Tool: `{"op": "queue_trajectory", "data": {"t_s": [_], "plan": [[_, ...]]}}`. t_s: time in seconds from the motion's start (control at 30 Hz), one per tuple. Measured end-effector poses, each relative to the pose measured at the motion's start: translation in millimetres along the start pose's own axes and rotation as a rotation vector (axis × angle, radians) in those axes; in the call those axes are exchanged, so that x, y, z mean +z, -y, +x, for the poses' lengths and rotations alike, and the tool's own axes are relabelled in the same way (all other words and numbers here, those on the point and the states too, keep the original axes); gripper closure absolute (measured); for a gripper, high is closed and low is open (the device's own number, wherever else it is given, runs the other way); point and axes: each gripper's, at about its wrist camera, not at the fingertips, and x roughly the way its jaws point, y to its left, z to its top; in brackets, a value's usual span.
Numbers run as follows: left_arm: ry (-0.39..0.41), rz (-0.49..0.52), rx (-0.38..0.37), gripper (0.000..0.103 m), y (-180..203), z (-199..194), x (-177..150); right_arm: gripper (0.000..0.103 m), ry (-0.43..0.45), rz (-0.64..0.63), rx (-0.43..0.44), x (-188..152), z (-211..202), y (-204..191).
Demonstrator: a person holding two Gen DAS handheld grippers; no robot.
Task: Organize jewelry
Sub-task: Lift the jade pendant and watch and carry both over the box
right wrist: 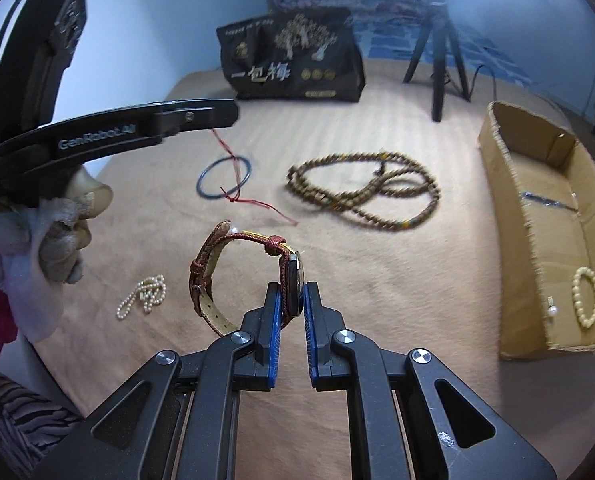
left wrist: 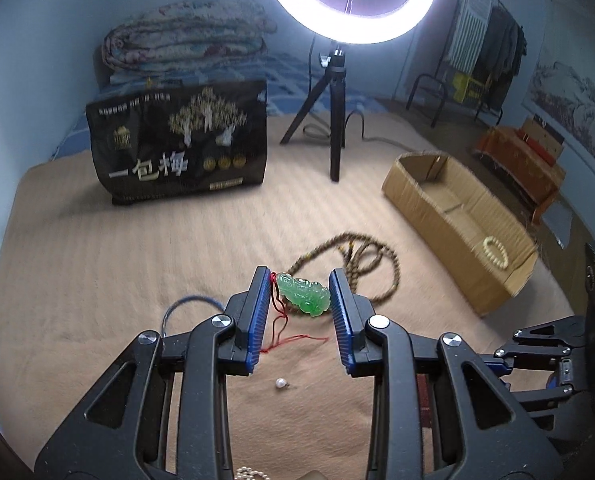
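My left gripper [left wrist: 300,282] holds a green jade pendant [left wrist: 304,293] between its fingers, above the bed; its red cord [left wrist: 281,326] hangs down. My right gripper [right wrist: 291,292] is shut on a wristwatch [right wrist: 293,288] with a reddish-brown strap [right wrist: 203,272], lifted off the bed. A long brown bead necklace [right wrist: 361,190] lies coiled on the beige blanket [right wrist: 377,280], also in the left wrist view [left wrist: 361,260]. A cardboard box [right wrist: 545,216] at the right holds a cream bead bracelet [right wrist: 586,296]. A pearl strand [right wrist: 143,294] and a blue bangle [right wrist: 225,178] lie at the left.
A loose pearl [left wrist: 280,383] lies on the blanket under my left gripper. A black printed bag [left wrist: 181,144] and a ring-light tripod [left wrist: 333,120] stand at the back. Folded quilts [left wrist: 185,40] lie behind them. A gloved hand [right wrist: 45,232] holds the left gripper.
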Motion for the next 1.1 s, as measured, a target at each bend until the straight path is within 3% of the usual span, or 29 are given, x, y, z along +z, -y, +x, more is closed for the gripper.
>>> {"op": "queue_trajectory", "data": {"t_s": [0.53, 1.1], "plan": [[0.107, 0.02, -0.066, 0.073, 58, -17, 40, 0.094, 0.103, 0.098, -0.085, 13, -50, 63], [0.159, 0.083, -0.17, 0.073, 145, 29, 99, 0.094, 0.163, 0.195, -0.244, 14, -93, 159]]}}
